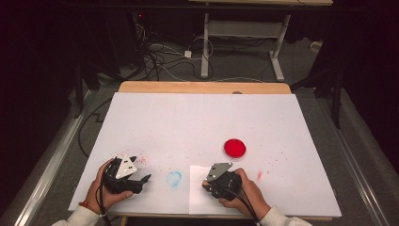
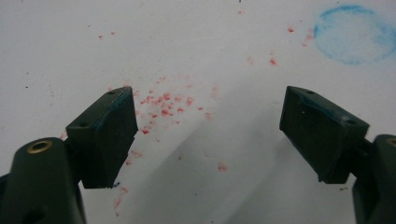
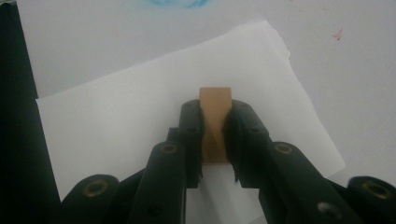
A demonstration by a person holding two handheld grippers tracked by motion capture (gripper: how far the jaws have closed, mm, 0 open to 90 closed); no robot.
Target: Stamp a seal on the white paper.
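The table (image 1: 202, 117) lies open across its far half and its middle: a flat white sheet with nothing standing on it, so a gripper could sweep there freely. The one raised thing on the right is the red dish (image 1: 235, 148), just beyond the right gripper (image 1: 217, 181), which blocks a straight push forward from that side. Between the two hands the blue smudge (image 1: 173, 178) and the red specks (image 2: 163, 105) are flat stains and stop nothing. The loose paper sheet (image 3: 140, 107) under the right gripper lies flat too. The left gripper (image 1: 136, 176) occupies the near left corner, well apart from the right one, with a passable gap between them.
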